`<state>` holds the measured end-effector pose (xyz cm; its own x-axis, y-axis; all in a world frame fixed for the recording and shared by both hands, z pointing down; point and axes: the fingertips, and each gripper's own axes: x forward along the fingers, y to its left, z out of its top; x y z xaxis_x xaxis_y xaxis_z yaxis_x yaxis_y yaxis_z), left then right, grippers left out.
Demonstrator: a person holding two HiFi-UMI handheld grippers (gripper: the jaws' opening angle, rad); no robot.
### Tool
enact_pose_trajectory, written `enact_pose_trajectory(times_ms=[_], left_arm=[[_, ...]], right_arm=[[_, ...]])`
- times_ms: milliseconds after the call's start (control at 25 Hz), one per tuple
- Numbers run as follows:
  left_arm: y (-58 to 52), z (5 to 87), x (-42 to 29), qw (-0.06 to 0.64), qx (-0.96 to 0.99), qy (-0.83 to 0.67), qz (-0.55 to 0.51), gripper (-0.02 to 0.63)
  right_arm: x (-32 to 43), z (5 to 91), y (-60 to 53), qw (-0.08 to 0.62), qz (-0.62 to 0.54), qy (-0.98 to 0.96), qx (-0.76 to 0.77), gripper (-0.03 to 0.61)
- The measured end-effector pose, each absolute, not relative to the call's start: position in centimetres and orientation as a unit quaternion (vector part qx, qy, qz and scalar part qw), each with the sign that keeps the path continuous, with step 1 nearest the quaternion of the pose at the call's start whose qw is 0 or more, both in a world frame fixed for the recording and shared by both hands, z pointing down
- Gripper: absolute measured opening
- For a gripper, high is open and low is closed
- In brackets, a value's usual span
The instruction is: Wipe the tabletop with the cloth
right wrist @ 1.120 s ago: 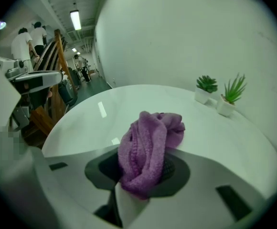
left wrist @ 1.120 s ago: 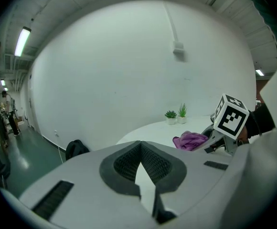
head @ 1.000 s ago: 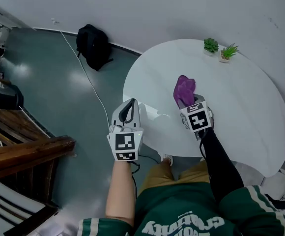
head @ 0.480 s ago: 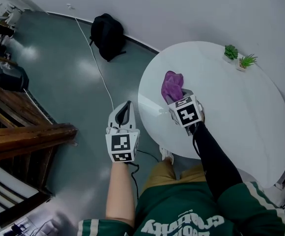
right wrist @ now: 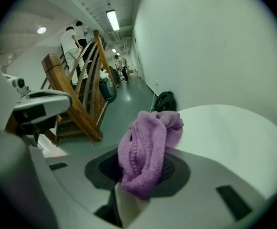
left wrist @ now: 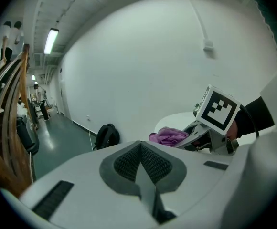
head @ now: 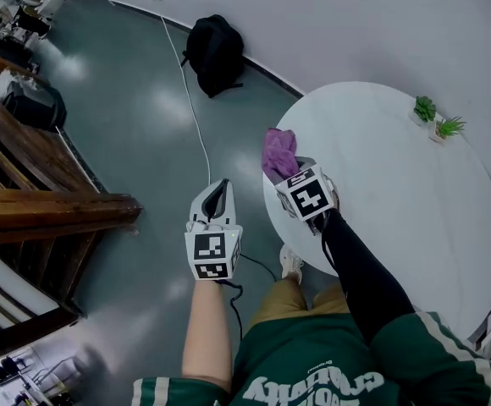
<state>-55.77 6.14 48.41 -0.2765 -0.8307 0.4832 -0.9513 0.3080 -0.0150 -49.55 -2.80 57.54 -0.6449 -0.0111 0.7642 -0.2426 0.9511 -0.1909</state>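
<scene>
A purple cloth [head: 278, 152] is bunched in my right gripper [head: 292, 174], which is shut on it at the left edge of the round white table [head: 398, 184]. In the right gripper view the purple cloth [right wrist: 148, 149] stands up from between the jaws, with the white table [right wrist: 224, 128] ahead on the right. My left gripper [head: 216, 200] hangs over the floor left of the table, shut with nothing in it. In the left gripper view the jaws meet in front of the camera, and beyond them show the purple cloth [left wrist: 169, 136] and the right gripper's marker cube [left wrist: 219, 109].
Two small potted plants [head: 436, 117] stand at the table's far edge. A black backpack [head: 216, 53] and a white cable [head: 196, 125] lie on the grey floor by the wall. A wooden staircase [head: 34, 201] rises at the left. People stand far off down the corridor [right wrist: 76, 37].
My right gripper has dragged the purple cloth leftward across the table to its left edge. The head view has swung left. The left gripper stays over the floor.
</scene>
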Motion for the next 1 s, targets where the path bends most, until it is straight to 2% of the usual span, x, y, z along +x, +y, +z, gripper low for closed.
enact_pose_trajectory(times_ms=[240, 480, 760, 1000], left_arm=[[4.9, 49.1, -53.6, 0.195, 0.584, -0.771, 0.163, 0.000], [0.7, 48.3, -47.0, 0.186, 0.645, -0.724, 0.161, 0.000], [-5.2, 47.1, -32.5, 0.150, 0.744, -0.627, 0.172, 0.000], [-8.1, 46.6, -16.5, 0.134, 0.809, -0.545, 0.174, 0.000]], right_arm=[[-47.7, 56.0, -1.4, 0.376, 0.130, -0.916, 0.054, 0.141], [-38.0, 52.6, -5.6, 0.337, 0.176, -0.911, 0.162, 0.140], [-20.6, 50.9, -10.2, 0.318, 0.181, -0.883, 0.294, 0.140], [-3.9, 51.1, -11.1, 0.309, 0.205, -0.844, 0.388, 0.140]])
